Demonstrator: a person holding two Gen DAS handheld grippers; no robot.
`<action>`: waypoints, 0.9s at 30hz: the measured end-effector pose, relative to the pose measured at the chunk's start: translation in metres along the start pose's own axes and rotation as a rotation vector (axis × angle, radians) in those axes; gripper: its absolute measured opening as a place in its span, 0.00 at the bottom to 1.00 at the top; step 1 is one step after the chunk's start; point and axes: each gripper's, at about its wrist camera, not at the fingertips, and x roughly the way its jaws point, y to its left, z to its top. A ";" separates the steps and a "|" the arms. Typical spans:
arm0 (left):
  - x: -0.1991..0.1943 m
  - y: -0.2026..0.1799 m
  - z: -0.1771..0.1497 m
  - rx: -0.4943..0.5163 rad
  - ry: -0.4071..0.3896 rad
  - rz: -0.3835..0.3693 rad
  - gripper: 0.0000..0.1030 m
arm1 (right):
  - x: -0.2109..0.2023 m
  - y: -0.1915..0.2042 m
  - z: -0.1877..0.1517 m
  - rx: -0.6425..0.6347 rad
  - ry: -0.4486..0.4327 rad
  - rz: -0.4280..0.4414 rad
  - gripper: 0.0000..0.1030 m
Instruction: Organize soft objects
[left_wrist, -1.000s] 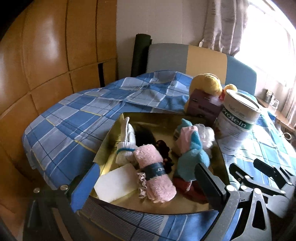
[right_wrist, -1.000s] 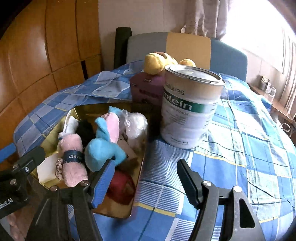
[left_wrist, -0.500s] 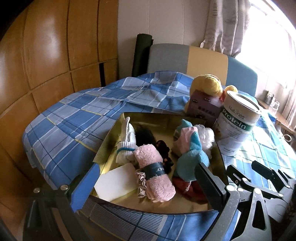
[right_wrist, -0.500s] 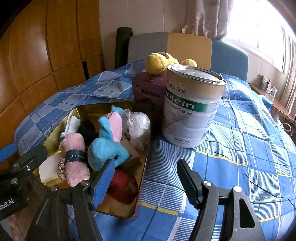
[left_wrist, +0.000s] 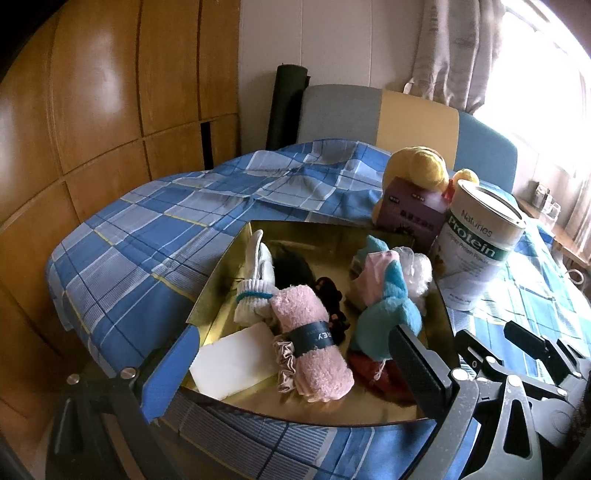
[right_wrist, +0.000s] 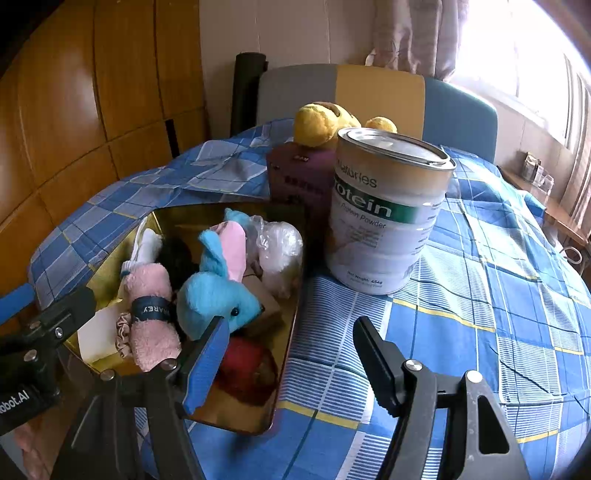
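Note:
A gold tray (left_wrist: 218, 280) (right_wrist: 290, 332) on the blue checked tablecloth holds several soft things. Among them are a rolled pink towel (left_wrist: 314, 332) (right_wrist: 151, 321) with a dark band, a blue plush (left_wrist: 391, 310) (right_wrist: 218, 295), a white sock (left_wrist: 255, 273), a white pad (left_wrist: 232, 362), a white puff (right_wrist: 280, 251) and a red item (right_wrist: 247, 365). My left gripper (left_wrist: 295, 369) hovers open over the tray's near edge with nothing between its fingers. My right gripper (right_wrist: 291, 358) stands open over the tray's right rim, also holding nothing.
A tall protein tin (right_wrist: 384, 214) stands right of the tray on the cloth. A purple box (right_wrist: 299, 181) and a yellow plush (right_wrist: 321, 122) lie behind the tray. A chair back (left_wrist: 369, 114) stands beyond the table, with wooden panels on the left wall.

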 end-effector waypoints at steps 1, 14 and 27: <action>0.000 0.000 0.000 0.000 0.000 0.001 1.00 | 0.000 0.000 0.000 0.001 0.000 0.001 0.69; 0.000 0.000 -0.001 -0.001 0.000 0.002 1.00 | 0.000 -0.001 -0.001 0.003 0.004 0.001 0.69; -0.001 -0.001 -0.002 0.005 0.006 0.011 1.00 | 0.001 -0.001 -0.002 0.001 0.010 0.006 0.69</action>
